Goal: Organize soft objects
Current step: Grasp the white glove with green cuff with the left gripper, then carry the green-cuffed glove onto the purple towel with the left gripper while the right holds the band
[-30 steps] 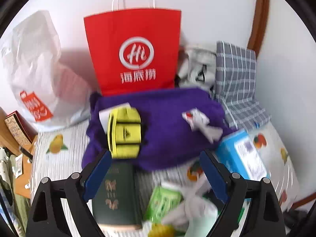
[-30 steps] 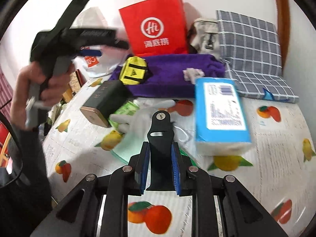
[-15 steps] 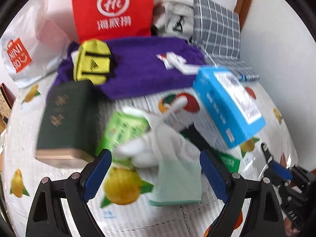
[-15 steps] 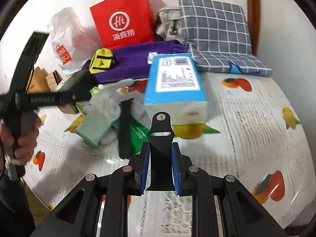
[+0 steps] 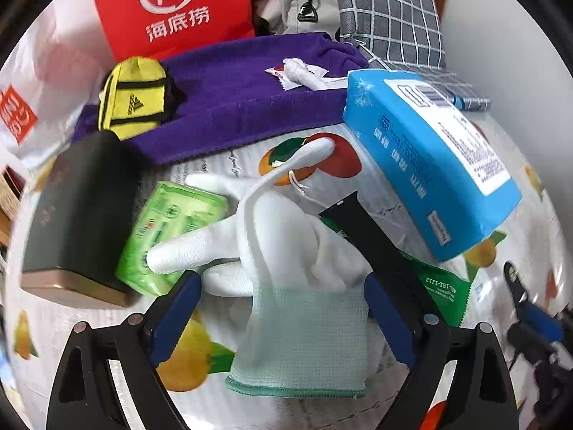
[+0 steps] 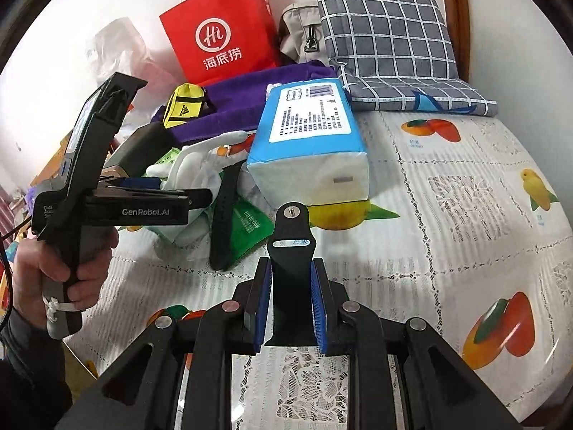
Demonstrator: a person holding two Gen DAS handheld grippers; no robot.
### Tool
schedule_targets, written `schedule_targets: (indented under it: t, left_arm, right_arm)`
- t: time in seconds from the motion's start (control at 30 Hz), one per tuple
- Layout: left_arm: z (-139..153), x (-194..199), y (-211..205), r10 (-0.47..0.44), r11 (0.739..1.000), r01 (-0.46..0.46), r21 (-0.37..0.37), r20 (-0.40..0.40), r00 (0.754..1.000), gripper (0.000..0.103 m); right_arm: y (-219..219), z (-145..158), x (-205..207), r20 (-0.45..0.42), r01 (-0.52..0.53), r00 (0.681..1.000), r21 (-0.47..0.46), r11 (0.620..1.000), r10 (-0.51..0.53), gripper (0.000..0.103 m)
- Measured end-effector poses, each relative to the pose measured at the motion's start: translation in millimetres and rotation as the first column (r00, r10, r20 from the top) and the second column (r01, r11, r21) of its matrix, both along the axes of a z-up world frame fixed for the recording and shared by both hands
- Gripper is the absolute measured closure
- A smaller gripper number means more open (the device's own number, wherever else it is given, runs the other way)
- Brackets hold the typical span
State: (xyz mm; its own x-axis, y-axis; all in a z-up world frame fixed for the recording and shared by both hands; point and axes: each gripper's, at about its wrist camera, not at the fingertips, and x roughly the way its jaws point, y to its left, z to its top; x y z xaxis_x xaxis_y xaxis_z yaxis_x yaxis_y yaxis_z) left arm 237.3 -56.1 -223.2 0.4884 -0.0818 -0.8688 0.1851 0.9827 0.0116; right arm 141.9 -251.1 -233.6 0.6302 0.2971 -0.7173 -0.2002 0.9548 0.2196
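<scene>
Left gripper over the glove, right gripper holding a strap

Left wrist view: the left gripper (image 5: 279, 317) stands wide, empty, its jaws straddling the white glove (image 5: 286, 251) just ahead; the black strap (image 5: 376, 243) beside the right finger could get snagged. Right wrist view: the right gripper (image 6: 288, 308) is clamped on a black strap piece (image 6: 290, 261), the glove ahead-left.

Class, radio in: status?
Left gripper open over white glove. Right gripper shut on black strap. Second strap lies across glove.
</scene>
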Motion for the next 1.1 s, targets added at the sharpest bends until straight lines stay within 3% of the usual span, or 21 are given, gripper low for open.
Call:
schedule_targets:
  t: [0.03, 0.13, 0.23, 0.5, 0.7, 1.1]
  left_arm:
    - [-0.8, 0.5, 2.6, 0.007, 1.000, -0.007, -0.030, -0.009, 1.000, 0.031]
    - [2.3, -3.5, 10.8, 0.035, 0.998, -0.035, -0.060, -0.006, 0.999, 0.059]
    - [7.9, -10.1, 20.8, 0.036, 0.994, -0.037, -0.099, -0.015, 0.999, 0.067]
    - [22.1, -48.8, 56.6, 0.084, 0.987, -0.083, -0.136, 0.000, 0.996, 0.075]
    - [20.5, -72.8, 81.5, 0.116, 0.985, -0.118, -0.127, -0.025, 0.993, 0.075]
    - [45.4, -109.5, 106.1, 0.157, 0.969, -0.152, -0.195, 0.008, 0.988, 0.080]
  right_arm:
    - [0.1, -1.2, 0.1, -0.001, 0.002, 1.000, -0.005, 1.000, -0.002, 0.081]
    - [0.6, -5.1, -0.5, -0.006, 0.015, 1.000, -0.031, 0.999, -0.015, 0.081]
    - [-2.3, -7.5, 0.1, -0.018, 0.026, 0.999, -0.028, 0.999, -0.027, 0.081]
    - [-4.8, -11.6, -3.1, -0.040, 0.054, 0.998, -0.036, 0.998, -0.055, 0.081]
    - [-2.0, -6.6, -10.0, -0.032, 0.064, 0.997, -0.052, 0.997, -0.066, 0.081]
    - [1.9, 25.4, -32.6, 0.029, 0.049, 0.998, -0.041, 0.998, -0.048, 0.081]
